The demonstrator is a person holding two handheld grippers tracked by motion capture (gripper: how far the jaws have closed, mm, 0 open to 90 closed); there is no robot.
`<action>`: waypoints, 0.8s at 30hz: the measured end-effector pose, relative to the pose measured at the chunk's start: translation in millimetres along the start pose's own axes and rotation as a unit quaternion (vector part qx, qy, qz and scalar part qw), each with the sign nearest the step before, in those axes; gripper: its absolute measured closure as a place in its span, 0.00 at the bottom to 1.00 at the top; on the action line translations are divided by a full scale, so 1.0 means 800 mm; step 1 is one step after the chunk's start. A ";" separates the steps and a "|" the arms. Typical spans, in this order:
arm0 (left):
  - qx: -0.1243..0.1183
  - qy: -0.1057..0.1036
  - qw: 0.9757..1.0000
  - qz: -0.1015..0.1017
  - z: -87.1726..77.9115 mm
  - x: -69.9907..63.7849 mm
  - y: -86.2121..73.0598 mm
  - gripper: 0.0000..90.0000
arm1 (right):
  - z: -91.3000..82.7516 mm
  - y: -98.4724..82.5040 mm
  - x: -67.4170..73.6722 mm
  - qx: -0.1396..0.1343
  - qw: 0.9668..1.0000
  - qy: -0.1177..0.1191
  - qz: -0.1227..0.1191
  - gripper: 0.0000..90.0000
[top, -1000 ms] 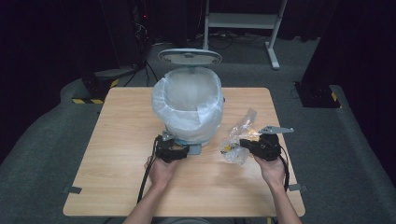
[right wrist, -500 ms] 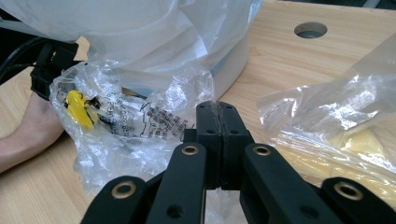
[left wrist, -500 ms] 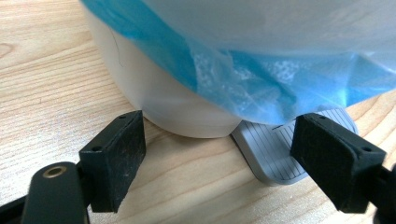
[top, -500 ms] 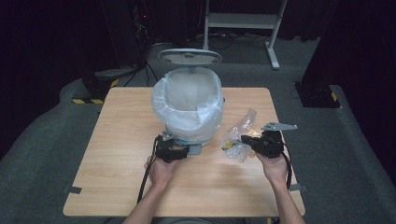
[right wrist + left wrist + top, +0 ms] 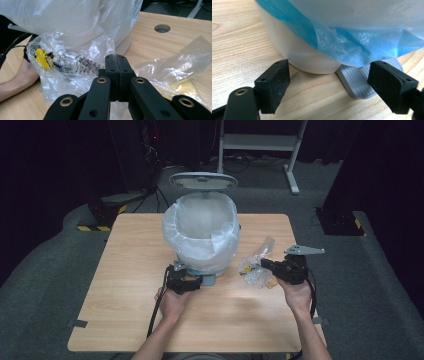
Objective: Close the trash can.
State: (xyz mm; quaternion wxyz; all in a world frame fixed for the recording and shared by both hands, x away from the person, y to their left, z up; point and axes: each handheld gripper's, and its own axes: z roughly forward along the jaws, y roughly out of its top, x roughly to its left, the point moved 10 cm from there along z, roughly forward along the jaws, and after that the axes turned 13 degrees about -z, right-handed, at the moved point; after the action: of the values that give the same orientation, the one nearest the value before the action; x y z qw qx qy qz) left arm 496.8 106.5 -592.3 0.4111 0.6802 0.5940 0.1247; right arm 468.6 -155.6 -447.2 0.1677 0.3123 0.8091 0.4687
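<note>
A crumpled clear plastic wrapper with yellow scraps inside [image 5: 62,72] is being pinched at its edge in the clenched jaws of the right gripper [image 5: 265,265], just beside the white pedal bin lined with a blue-tinted plastic bag [image 5: 202,235] on the desk [image 5: 125,285]. The left gripper [image 5: 329,85] is being held with jaws released by the grey ribbed pedal [image 5: 359,80]. The thin film is judged liable to slip free or snag the liner.

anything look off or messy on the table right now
Mostly tidy. The bin liner hangs loosely and unevenly over the pedal bin, drooping near its pedal. A second crumpled clear wrapper lies loose on the table, beside the one pinched by the right gripper.
</note>
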 end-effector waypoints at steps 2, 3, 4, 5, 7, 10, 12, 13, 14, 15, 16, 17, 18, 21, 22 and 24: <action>0.000 0.000 1.000 0.000 0.000 0.000 0.000 0.20 | -0.001 0.003 -0.001 -0.003 1.000 -0.001 0.000 0.99; 0.000 0.000 1.000 0.000 0.000 0.000 0.000 0.20 | -0.002 0.004 -0.001 -0.005 1.000 0.000 0.002 0.99; 0.000 0.000 1.000 0.000 0.000 0.000 0.000 0.20 | -0.003 0.006 -0.001 -0.008 1.000 0.001 0.003 0.99; 0.000 0.000 1.000 0.000 0.000 0.000 0.000 0.20 | -0.004 0.007 -0.002 -0.009 1.000 0.001 0.005 0.99; 0.000 0.000 1.000 0.000 0.000 0.000 0.000 0.20 | -0.006 0.012 -0.003 -0.016 1.000 0.006 0.011 0.99; 0.000 0.000 1.000 0.000 0.000 0.000 0.000 0.20 | -0.011 0.021 -0.005 -0.023 1.000 0.008 0.014 0.99; 0.000 0.000 1.000 0.000 0.000 0.000 0.000 0.20 | -0.013 0.027 -0.006 -0.022 1.000 0.006 0.009 0.99; 0.000 0.000 1.000 0.000 0.000 0.000 0.000 0.20 | -0.015 0.031 -0.006 -0.022 1.000 0.006 0.007 0.99; 0.000 0.000 1.000 0.000 0.000 0.000 0.000 0.20 | -0.016 0.034 -0.006 -0.021 1.000 0.006 0.005 0.99; 0.000 0.000 1.000 0.000 0.000 0.000 0.000 0.20 | -0.016 0.037 -0.006 -0.020 1.000 0.006 0.002 0.99; 0.000 0.000 1.000 0.000 0.000 0.000 0.000 0.20 | -0.017 0.041 -0.005 -0.019 1.000 0.005 -0.002 0.99; 0.000 0.000 1.000 0.000 0.000 0.000 0.000 0.20 | -0.018 0.044 -0.005 -0.018 1.000 0.006 -0.005 0.99; 0.000 0.000 1.000 0.000 0.000 0.000 0.000 0.20 | -0.019 0.048 -0.004 -0.019 1.000 0.005 -0.009 0.99; 0.000 0.000 1.000 0.000 0.000 0.000 0.000 0.20 | -0.023 0.058 -0.004 -0.024 1.000 0.008 -0.010 0.99; 0.000 0.000 1.000 0.000 0.000 0.000 0.000 0.20 | -0.023 0.061 -0.004 -0.026 1.000 0.008 -0.011 0.99; 0.000 0.000 1.000 0.000 0.000 0.000 0.000 0.20 | -0.027 0.068 -0.004 -0.031 0.999 0.013 -0.009 0.99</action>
State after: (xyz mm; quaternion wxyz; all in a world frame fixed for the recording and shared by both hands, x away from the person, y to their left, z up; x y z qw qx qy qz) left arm 496.9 106.5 -592.3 0.4112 0.6800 0.5941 0.1249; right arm 477.7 -151.7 -389.7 0.1705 0.2936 0.7989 0.4965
